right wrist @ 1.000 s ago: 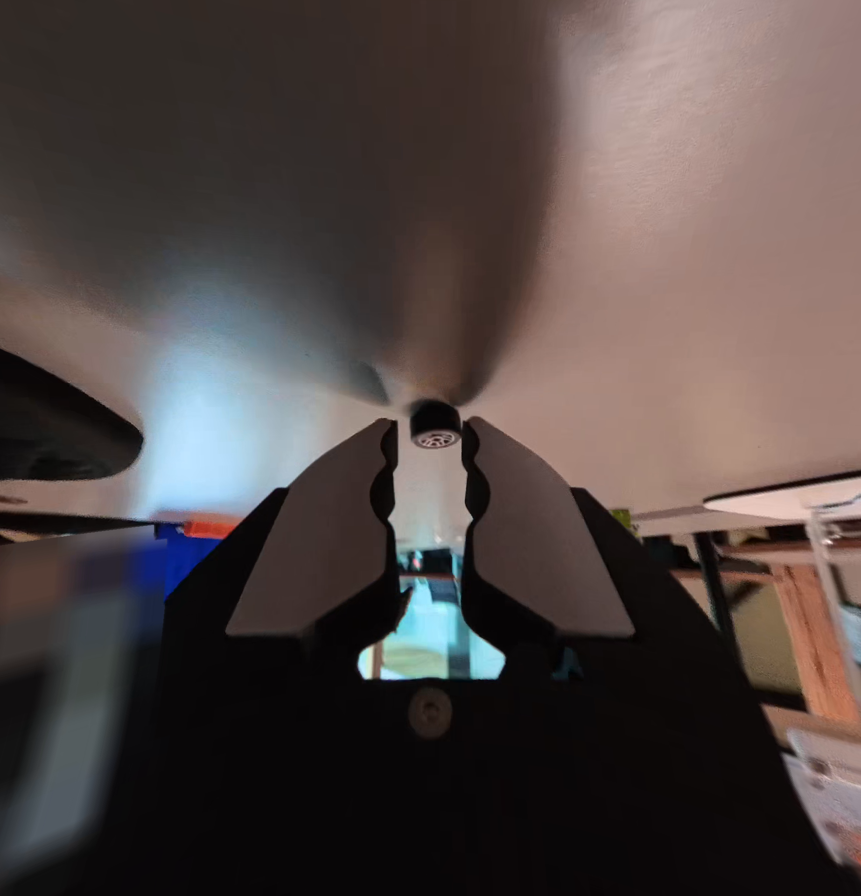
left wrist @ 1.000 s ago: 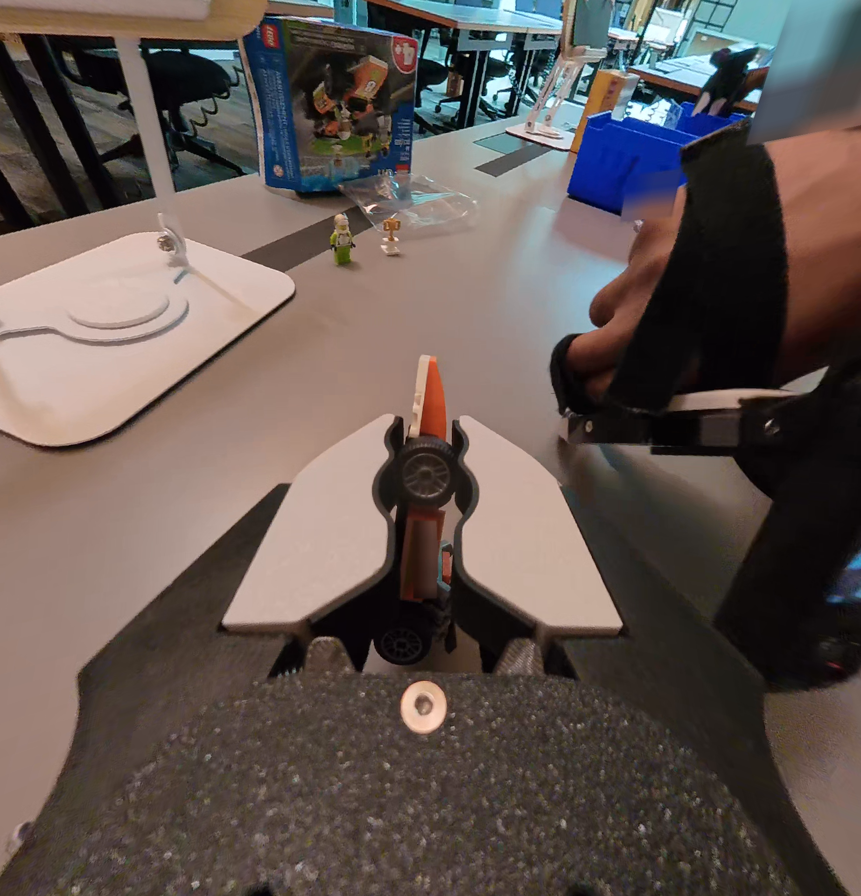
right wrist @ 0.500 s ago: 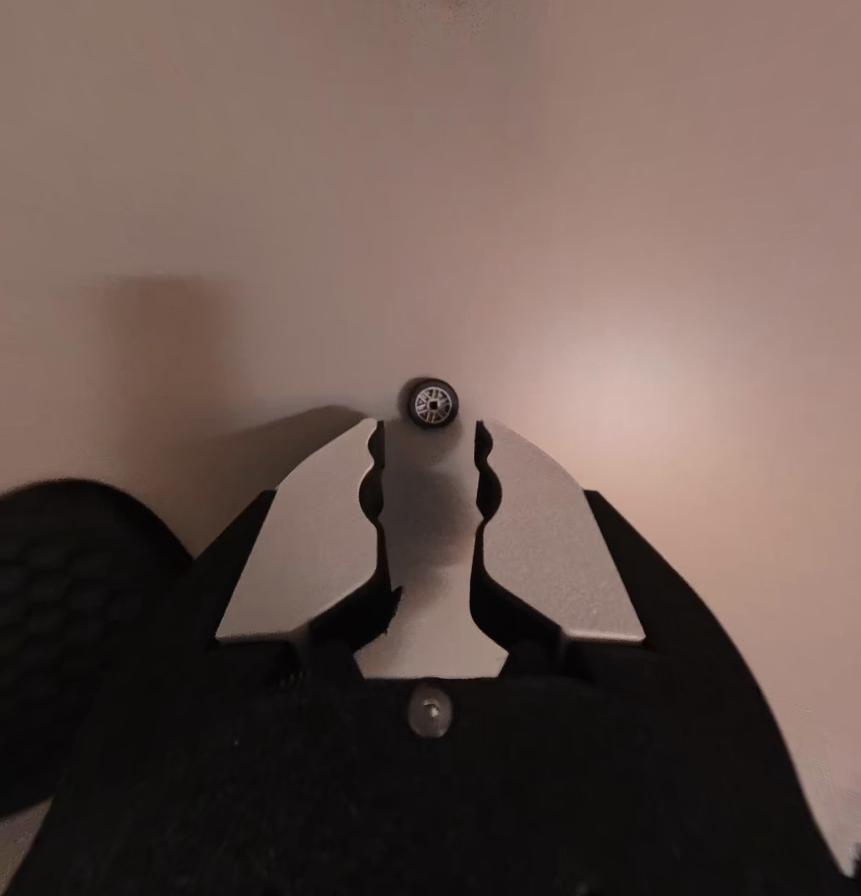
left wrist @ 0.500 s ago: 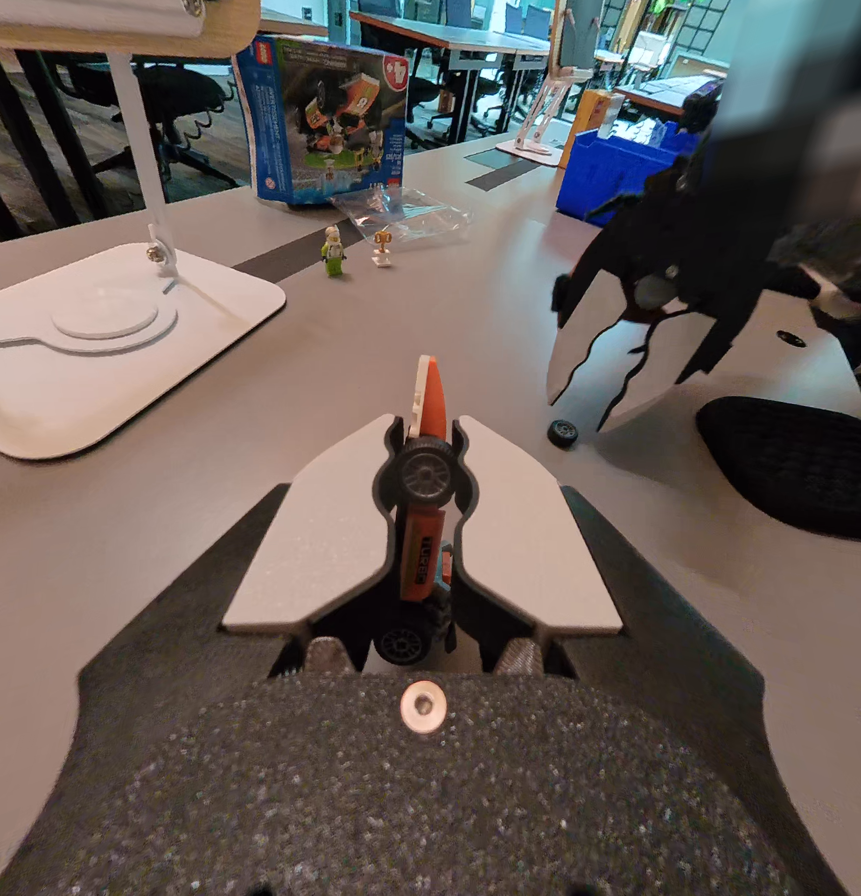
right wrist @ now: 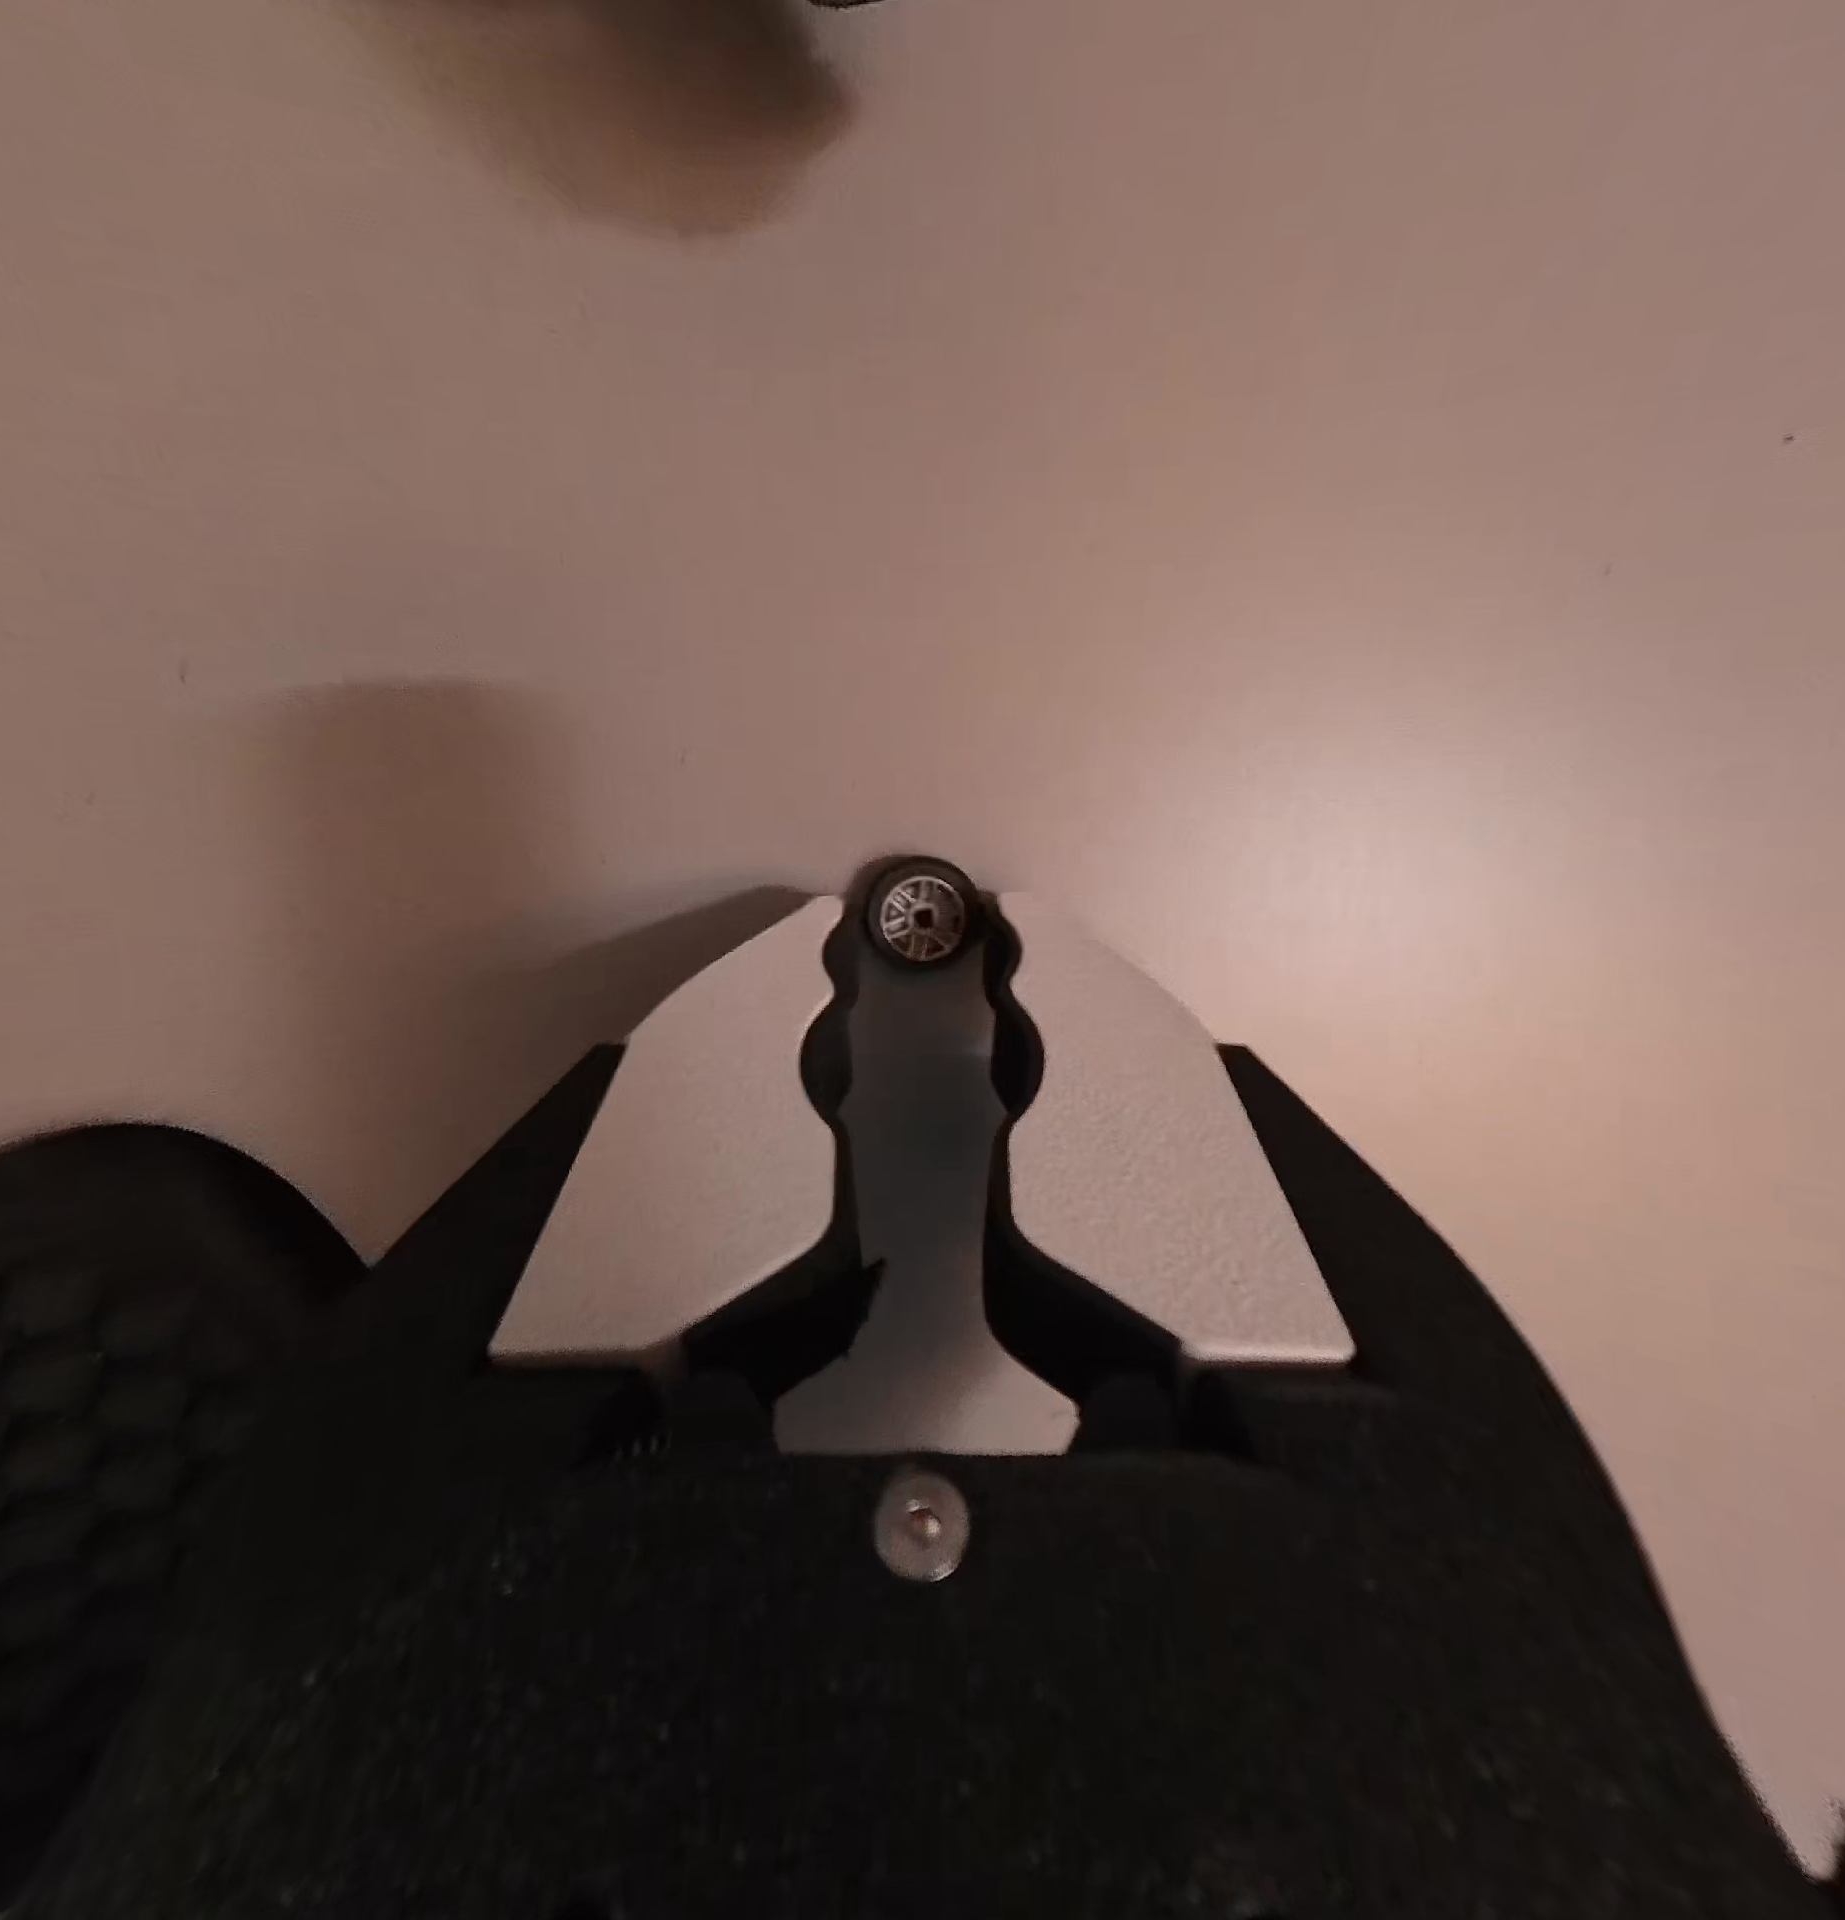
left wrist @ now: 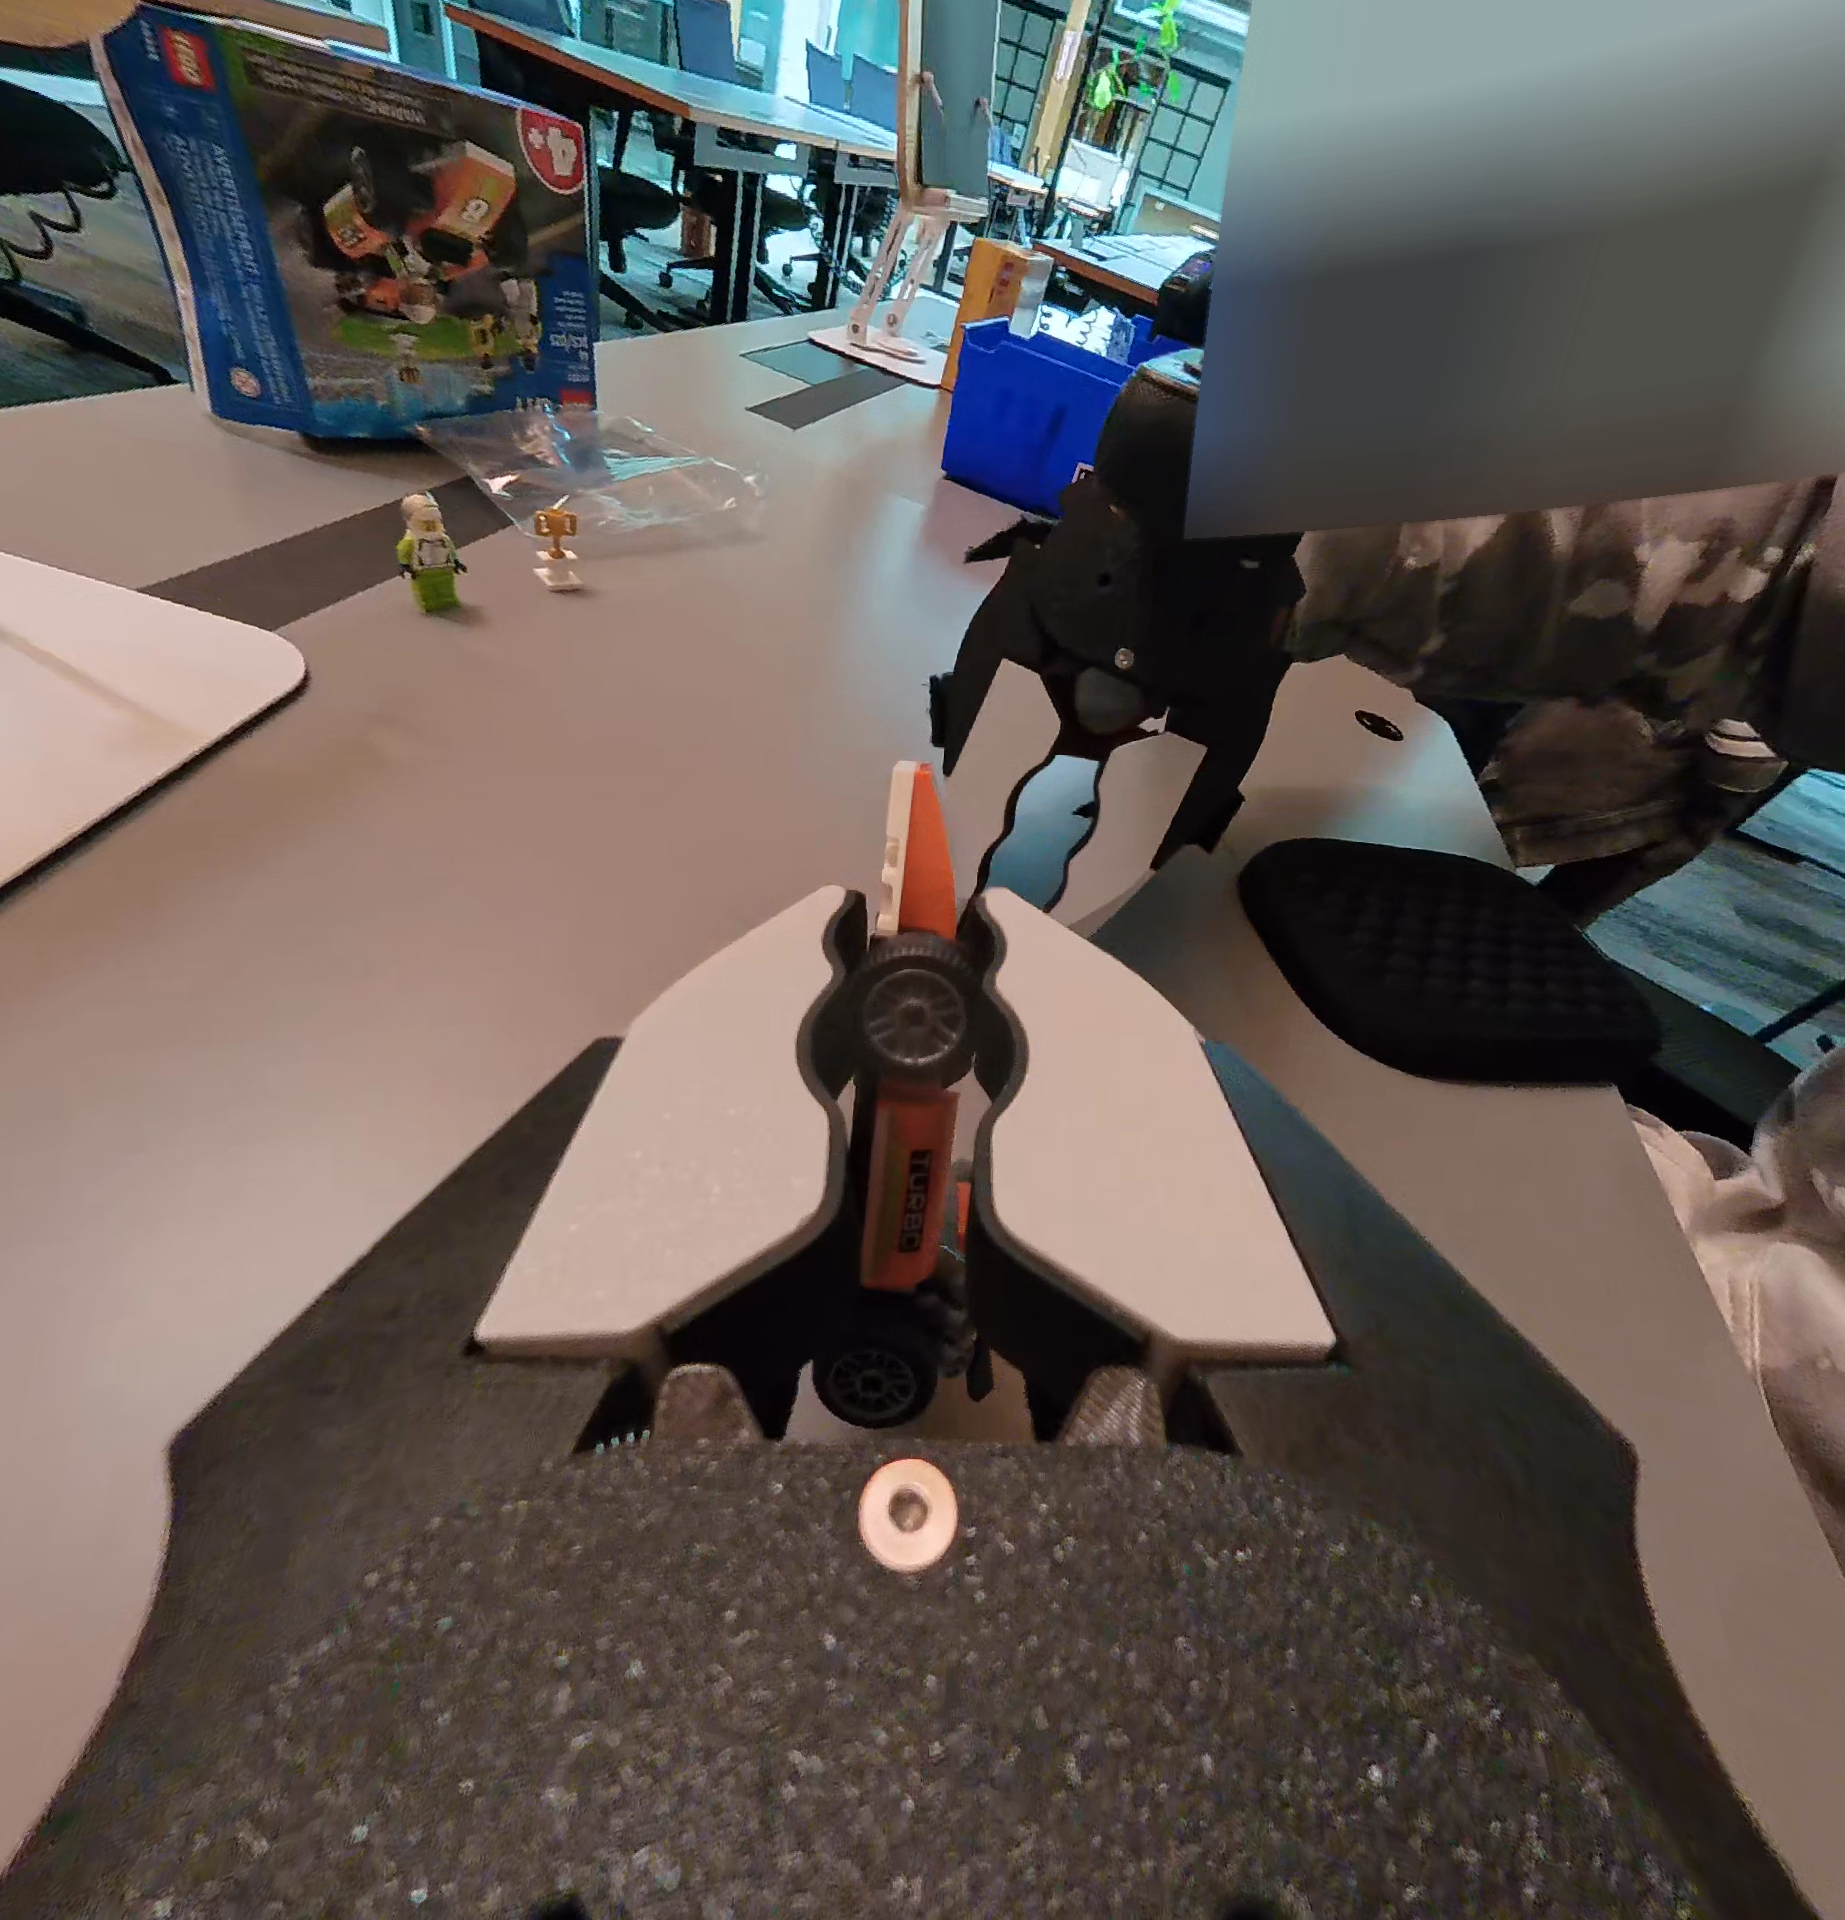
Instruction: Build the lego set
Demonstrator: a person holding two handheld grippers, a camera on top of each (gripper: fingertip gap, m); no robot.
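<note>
The left gripper (left wrist: 913,925) is clamped on a partly built orange Lego car (left wrist: 902,1184), held on edge so that one fitted front wheel (left wrist: 915,1021) faces the camera between the fingertips and a second wheel (left wrist: 874,1385) shows lower in the throat. The car's orange and white nose (left wrist: 916,842) pokes out past the tips, above the grey table (left wrist: 482,831).

The right gripper (right wrist: 918,914) points down at the tabletop (right wrist: 1313,520) with its jaws parted a moderate way. A small loose wheel (right wrist: 918,914), black tyre with a silver spoked hub, lies flat on the table right between the two tips. Whether the fingers already touch the tyre is hard to tell; a sliver of gap seems to remain on the left side.

The step in hand is picking up this wheel to fit it to the car. To do it well, keep the tips low against the table and centred on the tyre, then close slowly so the rubber seats in the front notch rather than squirting forward. A flat-lying wheel will likely need its hub turned toward the axle afterwards, so a grip across the tread, leaving the hub hole clear, serves best.

Farther back stand the Lego box (left wrist: 357,239), an empty plastic bag (left wrist: 606,478), a green minifigure (left wrist: 430,556) and a small trophy piece (left wrist: 557,545).
</note>
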